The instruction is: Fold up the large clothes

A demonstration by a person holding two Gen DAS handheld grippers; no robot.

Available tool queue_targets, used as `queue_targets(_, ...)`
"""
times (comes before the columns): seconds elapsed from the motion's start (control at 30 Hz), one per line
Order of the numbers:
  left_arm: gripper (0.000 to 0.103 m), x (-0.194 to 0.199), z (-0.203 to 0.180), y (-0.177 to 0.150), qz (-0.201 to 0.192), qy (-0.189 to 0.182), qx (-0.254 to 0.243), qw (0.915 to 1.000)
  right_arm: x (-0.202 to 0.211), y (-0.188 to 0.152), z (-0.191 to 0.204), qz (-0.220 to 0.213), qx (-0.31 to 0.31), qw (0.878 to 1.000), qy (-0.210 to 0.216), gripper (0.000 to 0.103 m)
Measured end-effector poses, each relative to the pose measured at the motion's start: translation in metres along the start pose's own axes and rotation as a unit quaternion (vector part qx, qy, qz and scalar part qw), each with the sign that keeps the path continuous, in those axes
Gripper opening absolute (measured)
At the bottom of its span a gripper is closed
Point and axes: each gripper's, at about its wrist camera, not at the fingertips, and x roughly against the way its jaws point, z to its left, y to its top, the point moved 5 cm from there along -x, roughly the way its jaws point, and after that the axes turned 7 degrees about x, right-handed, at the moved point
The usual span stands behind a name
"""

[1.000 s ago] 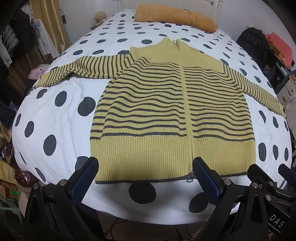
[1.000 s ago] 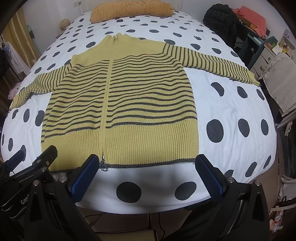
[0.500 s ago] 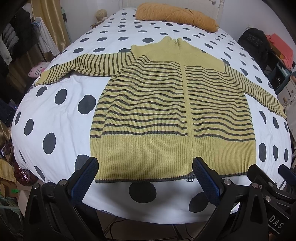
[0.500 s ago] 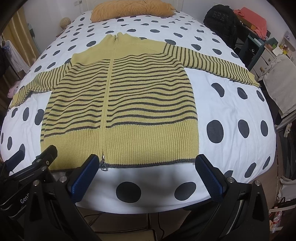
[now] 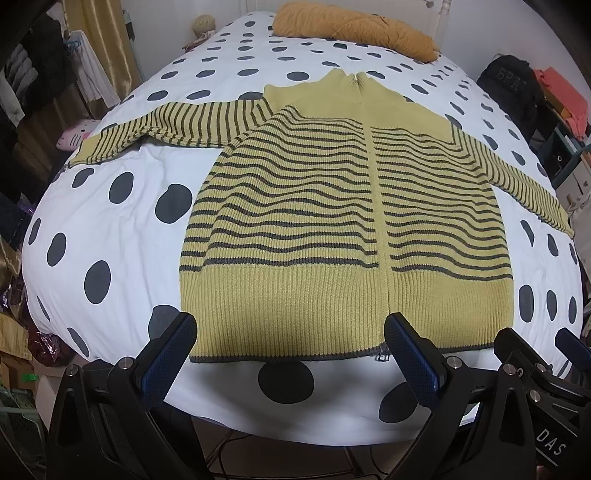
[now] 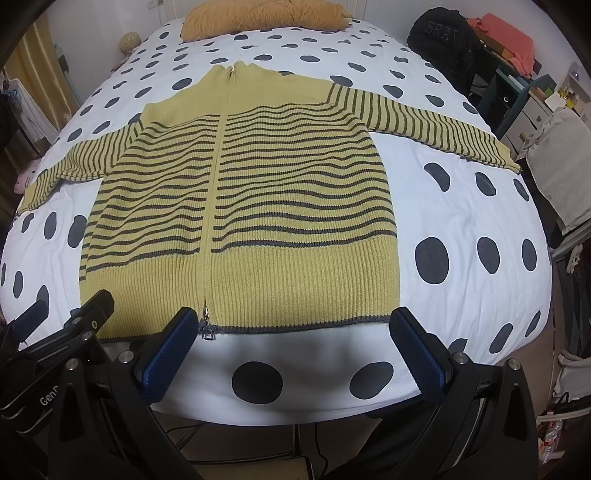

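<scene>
A mustard-yellow knit zip cardigan (image 5: 343,236) with dark stripes lies flat and front-up on the bed, both sleeves spread sideways; it also shows in the right wrist view (image 6: 251,206). Its hem faces me, with the zipper pull (image 6: 207,328) at the bottom edge. My left gripper (image 5: 290,356) is open and empty, just before the hem's left half. My right gripper (image 6: 295,352) is open and empty, just before the hem's right half. Each gripper's body shows at the edge of the other's view.
The bed has a white cover with dark dots (image 5: 122,236). An orange pillow (image 5: 354,29) lies at its head. A black backpack (image 6: 443,40) and shelves stand on the right, hanging clothes (image 5: 22,74) on the left. The bed's foot edge is right below the grippers.
Both grippers have edged slightly forward and lower toward the hem, so the cardigan looks a little nearer. Nothing was grasped and the jaws stayed open.
</scene>
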Motion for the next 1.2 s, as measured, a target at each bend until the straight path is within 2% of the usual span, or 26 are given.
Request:
queue_targets(0.57,0.102,-0.025,0.013,0.008,0.022,0.002,0.013,0.9997,-0.017,0.012,0.015,0.014,0.012,1.000,-0.006,0.103)
queue_targets(0.83,0.102,-0.049,0.043,0.029,0.030,0.015,0.039,0.9987,-0.038,0.026,0.029,0.026,0.020,0.999,-0.011,0.103)
queue_targets(1.03,0.102,-0.073,0.097,0.058,0.037,0.022,0.087,0.9953,-0.056,0.037,0.044,0.040,0.038,0.998,-0.015,0.103)
queue_targets(1.1,0.102,-0.086,0.139,0.083,0.034,0.018,0.133,0.9903,-0.062,0.040,0.049,0.042,0.044,0.998,-0.017,0.103)
queue_targets(1.2,0.101,-0.105,0.209,0.121,0.019,0.005,0.207,0.9781,-0.073,0.042,0.055,0.048,0.051,0.997,-0.022,0.103)
